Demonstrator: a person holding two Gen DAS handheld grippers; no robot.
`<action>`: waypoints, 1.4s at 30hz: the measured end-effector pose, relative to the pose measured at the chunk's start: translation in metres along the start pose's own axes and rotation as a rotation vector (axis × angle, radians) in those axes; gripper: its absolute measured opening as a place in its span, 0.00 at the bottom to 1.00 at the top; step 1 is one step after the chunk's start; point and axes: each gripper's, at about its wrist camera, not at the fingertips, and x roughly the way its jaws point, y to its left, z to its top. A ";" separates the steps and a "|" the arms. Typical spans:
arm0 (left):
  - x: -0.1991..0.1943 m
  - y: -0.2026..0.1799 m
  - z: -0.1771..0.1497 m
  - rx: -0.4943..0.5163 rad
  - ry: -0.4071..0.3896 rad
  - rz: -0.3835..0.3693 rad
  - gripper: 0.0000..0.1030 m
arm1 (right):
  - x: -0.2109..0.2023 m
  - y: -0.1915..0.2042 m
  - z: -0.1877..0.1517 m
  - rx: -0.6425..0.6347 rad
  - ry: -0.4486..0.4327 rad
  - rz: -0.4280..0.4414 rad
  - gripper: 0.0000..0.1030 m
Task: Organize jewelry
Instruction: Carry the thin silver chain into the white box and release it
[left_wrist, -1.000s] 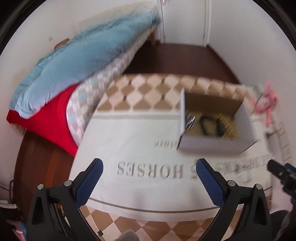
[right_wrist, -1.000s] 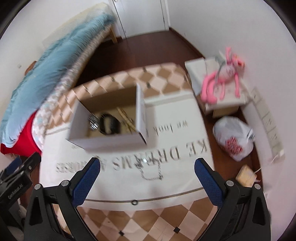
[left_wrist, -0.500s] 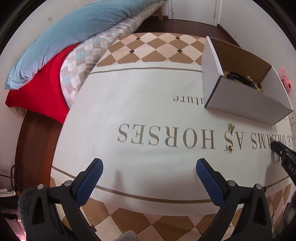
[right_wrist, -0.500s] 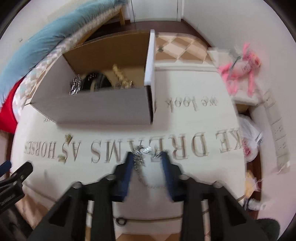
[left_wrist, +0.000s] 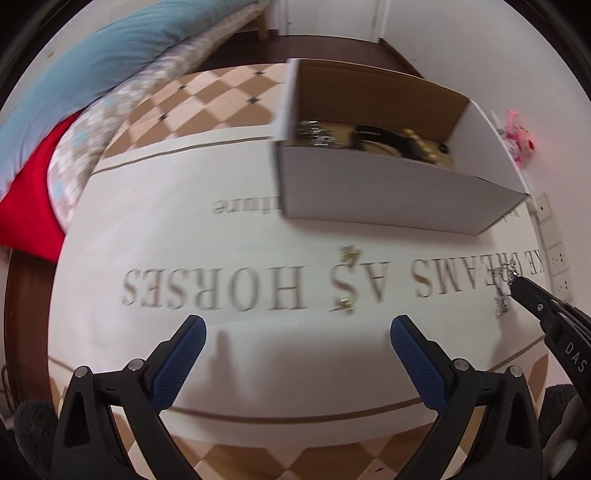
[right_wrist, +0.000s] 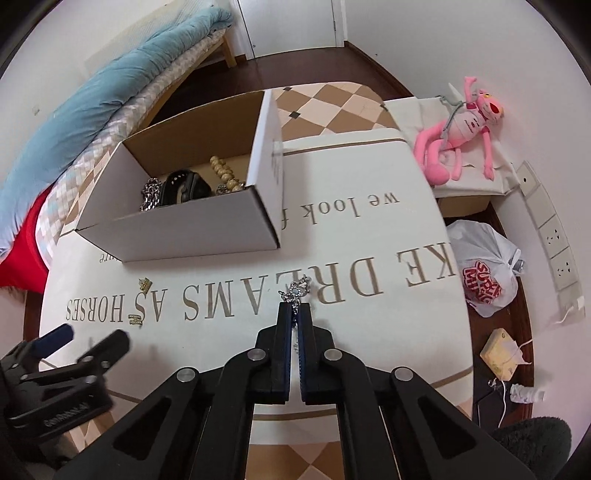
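Observation:
An open white cardboard box (right_wrist: 177, 229) (left_wrist: 388, 192) sits on the lettered white cloth; inside lie a silver chain, a black watch (right_wrist: 184, 186) and a string of wooden beads (right_wrist: 225, 177). My right gripper (right_wrist: 294, 308) is shut on a silver chain (right_wrist: 297, 290) lying on the cloth in front of the box; the same grip shows at the right edge of the left wrist view (left_wrist: 511, 286). Two small gold earrings (left_wrist: 345, 304) (left_wrist: 349, 253) lie on the cloth ahead of my left gripper (left_wrist: 295, 332), which hovers open with nothing between its fingers.
Folded blue and checked bedding (right_wrist: 110, 96) over a red cushion (left_wrist: 29, 206) lies to the left. A pink plush toy (right_wrist: 458, 136) rests on a box at the right, with a white plastic bag (right_wrist: 484, 269) and wall sockets (right_wrist: 554, 240) below it.
My right gripper came down and closed from wide open onto the silver chain. My left gripper sank toward the cloth and tilted downward, bringing the gold earrings into view ahead of it.

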 end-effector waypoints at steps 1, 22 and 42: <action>0.001 -0.005 0.001 0.014 -0.001 -0.002 0.98 | -0.002 0.000 0.000 0.004 0.000 0.001 0.03; 0.004 -0.017 0.005 0.081 0.002 -0.057 0.03 | -0.007 -0.010 0.005 0.054 -0.002 0.024 0.03; -0.127 0.038 0.084 -0.029 -0.182 -0.237 0.03 | -0.132 0.035 0.103 0.003 -0.182 0.365 0.03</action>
